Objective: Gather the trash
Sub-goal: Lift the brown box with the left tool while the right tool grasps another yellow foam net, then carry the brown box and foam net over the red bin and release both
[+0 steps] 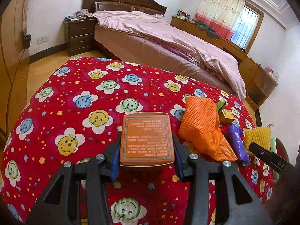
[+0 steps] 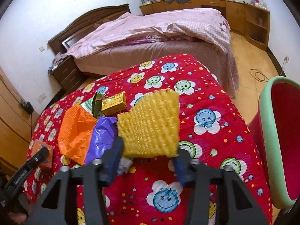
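Observation:
My left gripper [image 1: 147,150] is shut on an orange box [image 1: 147,138] and holds it just above the red smiley-print cloth [image 1: 75,112]. My right gripper [image 2: 149,153] is shut on a yellow foam net [image 2: 150,125], lifted off the cloth [image 2: 206,131]. Between them lie an orange mesh net with an orange bag [image 1: 202,129], a purple bag [image 1: 237,142], a small yellow box [image 1: 227,115] and a green leaf-like wrapper [image 1: 221,106]. The orange box also shows in the right wrist view [image 2: 40,153].
A red bin with a green rim [image 2: 270,140] stands off the right edge of the table. A bed with pink bedding [image 1: 159,37] lies behind. A dark nightstand [image 1: 79,35] and wooden cabinets [image 1: 253,71] line the walls.

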Tool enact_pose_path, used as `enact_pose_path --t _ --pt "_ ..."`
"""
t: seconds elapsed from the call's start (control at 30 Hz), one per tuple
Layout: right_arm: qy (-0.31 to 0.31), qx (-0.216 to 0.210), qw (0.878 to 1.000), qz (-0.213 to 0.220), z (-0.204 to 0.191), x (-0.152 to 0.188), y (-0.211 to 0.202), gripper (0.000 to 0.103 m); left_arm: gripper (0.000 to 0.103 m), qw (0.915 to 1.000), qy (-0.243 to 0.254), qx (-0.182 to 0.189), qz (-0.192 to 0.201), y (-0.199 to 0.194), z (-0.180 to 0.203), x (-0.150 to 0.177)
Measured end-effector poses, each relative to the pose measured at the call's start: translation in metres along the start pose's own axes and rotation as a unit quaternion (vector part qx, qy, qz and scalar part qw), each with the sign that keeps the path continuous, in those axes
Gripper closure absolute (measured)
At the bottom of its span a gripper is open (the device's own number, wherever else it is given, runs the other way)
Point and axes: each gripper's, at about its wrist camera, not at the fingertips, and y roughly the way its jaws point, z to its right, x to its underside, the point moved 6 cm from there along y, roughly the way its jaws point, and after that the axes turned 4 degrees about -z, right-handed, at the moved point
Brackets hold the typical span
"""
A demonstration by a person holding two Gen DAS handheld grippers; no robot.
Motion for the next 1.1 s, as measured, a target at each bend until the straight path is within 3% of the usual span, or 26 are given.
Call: enact_pose_path --t 0.07,0.1,0.13,0.6,1.1 --pt "-0.002 -0.003 1.0 0.005 -0.001 0.0 -0.004 0.079 0.056 1.0 -0.001 0.002 0.001 0.0 0.0 0.0" --pt "-0.004 -0.005 1.0 0.006 -0.002 0.001 -0.006 0.082 0.056 1.0 0.0 0.003 0.001 0.0 0.0 0.0" --pt "-0.007 -0.005 1.0 0.008 -0.002 0.001 -0.008 0.091 0.056 1.0 0.0 0.004 0.001 0.0 0.0 0.0" --pt "-0.037 0.014 0.997 0.07 -0.003 0.021 -0.077 0.092 0.056 0.9997 0.007 0.021 0.007 -0.005 0.007 0.0" --pt "0.044 0.06 0.993 0.086 0.083 0.063 -0.135 0.092 0.056 0.9964 0.057 0.06 0.019 -0.039 0.052 0.004"
